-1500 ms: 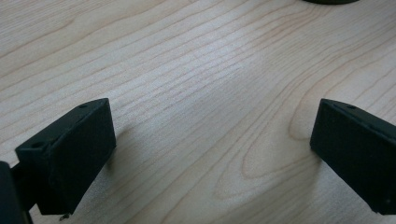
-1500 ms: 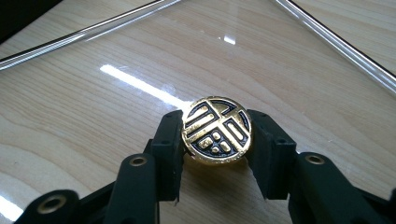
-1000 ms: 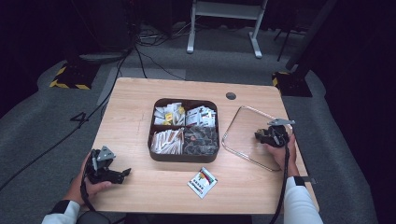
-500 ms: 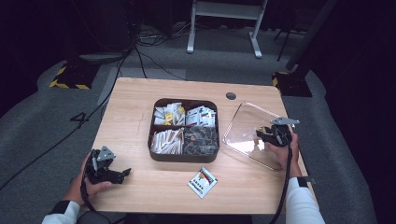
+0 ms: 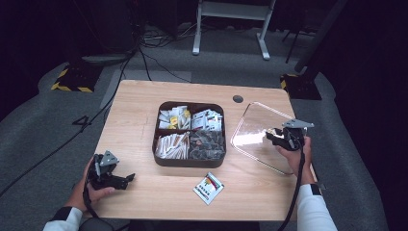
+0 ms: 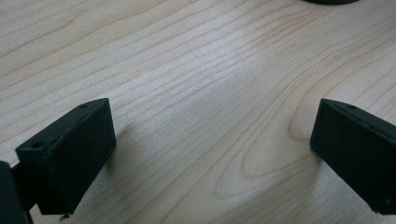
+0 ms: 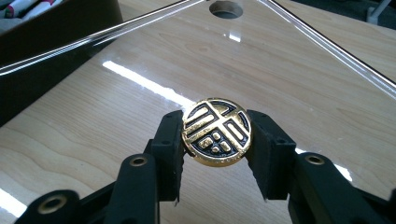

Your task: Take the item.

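A clear square lid point(image 5: 255, 132) with a round gold-and-black knob point(image 7: 217, 131) hangs tilted above the table's right side. My right gripper point(image 5: 275, 137) is shut on that knob, its pads point(image 7: 170, 140) pressing the knob's two edges, as the right gripper view point(image 7: 216, 136) shows. Left of the lid stands a dark brown tray point(image 5: 190, 162) with several compartments of packets and sticks. My left gripper point(image 5: 124, 179) rests at the front left of the table, jaws wide apart over bare wood point(image 6: 212, 154), holding nothing.
A loose white packet point(image 5: 209, 187) lies in front of the tray. A round cable hole point(image 5: 237, 98) sits in the table behind the lid. The tray's dark wall point(image 7: 56, 28) stands close beyond the lid's edge. Cables and a stand's legs are on the floor behind.
My right gripper has risen with the lid by its knob, and the lid has come up off the table and tilted. The left gripper has stayed where it was.
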{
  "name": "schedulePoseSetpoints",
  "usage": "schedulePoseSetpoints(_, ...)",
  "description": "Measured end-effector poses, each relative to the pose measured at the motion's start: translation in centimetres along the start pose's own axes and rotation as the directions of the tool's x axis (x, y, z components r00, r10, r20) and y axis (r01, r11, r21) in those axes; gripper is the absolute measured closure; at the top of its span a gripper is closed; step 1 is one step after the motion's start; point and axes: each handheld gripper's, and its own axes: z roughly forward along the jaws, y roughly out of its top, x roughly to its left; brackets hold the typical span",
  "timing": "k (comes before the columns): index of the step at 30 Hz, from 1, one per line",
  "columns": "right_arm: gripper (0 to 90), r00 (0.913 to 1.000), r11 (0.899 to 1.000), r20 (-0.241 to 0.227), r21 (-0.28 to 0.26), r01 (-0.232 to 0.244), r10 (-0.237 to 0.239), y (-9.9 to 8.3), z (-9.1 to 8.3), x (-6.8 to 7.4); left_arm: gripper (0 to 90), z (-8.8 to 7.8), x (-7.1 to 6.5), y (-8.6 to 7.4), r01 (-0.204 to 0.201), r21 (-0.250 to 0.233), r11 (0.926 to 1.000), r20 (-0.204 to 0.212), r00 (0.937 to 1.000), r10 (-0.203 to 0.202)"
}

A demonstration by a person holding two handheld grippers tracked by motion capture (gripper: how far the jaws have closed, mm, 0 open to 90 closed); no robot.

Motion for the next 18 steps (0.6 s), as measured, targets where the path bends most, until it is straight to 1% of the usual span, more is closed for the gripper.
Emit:
schedulePoseSetpoints(9, 58.9, 1.0000, 1.000, -0.007, -0.021, 0.006, -0.006, 0.7, -0.8, 0.5, 0.4, 0.0, 0.0, 0.0, 0.000, 0.000, 1.0000, 0.000, 1.0000, 0.000)
schedulePoseSetpoints(18, 58.9, 0.9994, 0.999, -0.016, -0.027, 0.032, -0.032, 1.4, -1.2, 1.6, 0.4, 0.0, 0.0, 0.0, 0.000, 0.000, 1.0000, 0.001, 1.0000, 0.000)
